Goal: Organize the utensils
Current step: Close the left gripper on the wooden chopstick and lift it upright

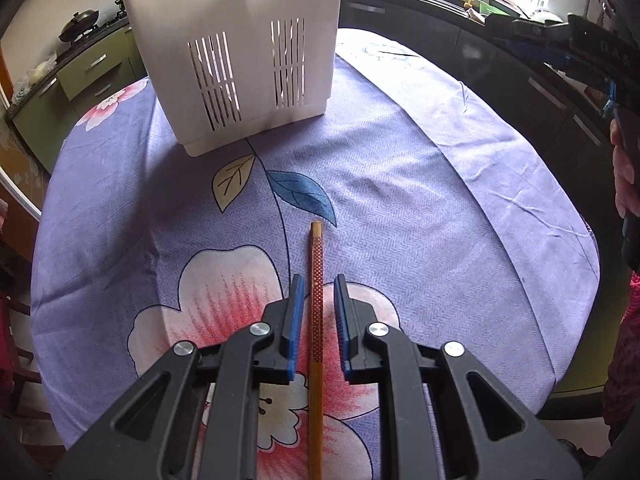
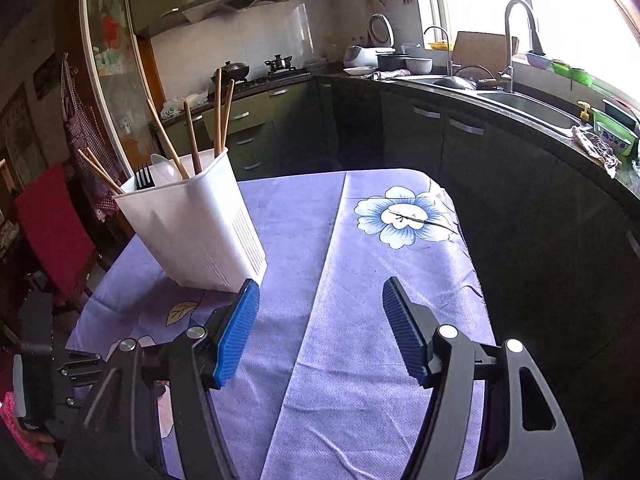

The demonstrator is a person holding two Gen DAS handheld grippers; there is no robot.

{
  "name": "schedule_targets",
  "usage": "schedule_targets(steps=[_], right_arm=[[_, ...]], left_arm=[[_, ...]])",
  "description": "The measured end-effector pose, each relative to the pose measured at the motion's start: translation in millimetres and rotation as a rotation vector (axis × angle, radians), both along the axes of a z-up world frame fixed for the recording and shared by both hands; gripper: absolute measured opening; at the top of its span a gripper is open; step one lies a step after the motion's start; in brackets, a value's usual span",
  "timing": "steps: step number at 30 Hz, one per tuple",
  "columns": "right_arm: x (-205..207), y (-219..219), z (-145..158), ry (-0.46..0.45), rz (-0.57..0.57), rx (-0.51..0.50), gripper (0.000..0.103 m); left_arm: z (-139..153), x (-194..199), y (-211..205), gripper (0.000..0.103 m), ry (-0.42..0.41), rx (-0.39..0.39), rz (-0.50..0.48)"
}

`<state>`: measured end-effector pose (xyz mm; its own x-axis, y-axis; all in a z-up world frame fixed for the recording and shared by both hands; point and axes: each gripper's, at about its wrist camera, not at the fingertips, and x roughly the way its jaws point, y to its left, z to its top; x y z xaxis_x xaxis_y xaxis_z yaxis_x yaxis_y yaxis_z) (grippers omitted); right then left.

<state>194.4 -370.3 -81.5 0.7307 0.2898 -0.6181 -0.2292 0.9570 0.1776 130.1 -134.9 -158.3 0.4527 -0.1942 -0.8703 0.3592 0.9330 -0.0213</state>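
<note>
No legible text anywhere.

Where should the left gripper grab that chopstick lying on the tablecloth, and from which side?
Probably grip the chopstick on its red dotted upper section, coming straight down from above. It lies flat on the tablecloth, lengthwise between the open pads of the left gripper, so closing across its thin width should catch it. The far end points toward the white utensil holder.

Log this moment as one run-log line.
left gripper: open, straddling chopstick lying on tablecloth | right gripper: open, empty | white holder: upright, already holds utensils
</note>
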Motion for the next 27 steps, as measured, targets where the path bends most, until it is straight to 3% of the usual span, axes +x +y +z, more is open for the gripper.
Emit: schedule_targets(steps=[16, 19, 27], right_arm=[[3.6, 18.3, 12.9, -0.021, 0.018, 0.007, 0.065], [3.6, 20.4, 14.4, -0.022, 0.022, 0.008, 0.065], [4.0, 22.3, 16.2, -0.020, 0.028, 0.004, 0.066]], left_arm=[[-4.6, -0.2, -3.4, 0.016, -0.008, 0.019, 0.008], [-4.7, -0.8, -4.4, 0.007, -0.003, 0.018, 0.004], [-1.8, 0.9, 2.0, 0.007, -0.001, 0.003, 0.018]])
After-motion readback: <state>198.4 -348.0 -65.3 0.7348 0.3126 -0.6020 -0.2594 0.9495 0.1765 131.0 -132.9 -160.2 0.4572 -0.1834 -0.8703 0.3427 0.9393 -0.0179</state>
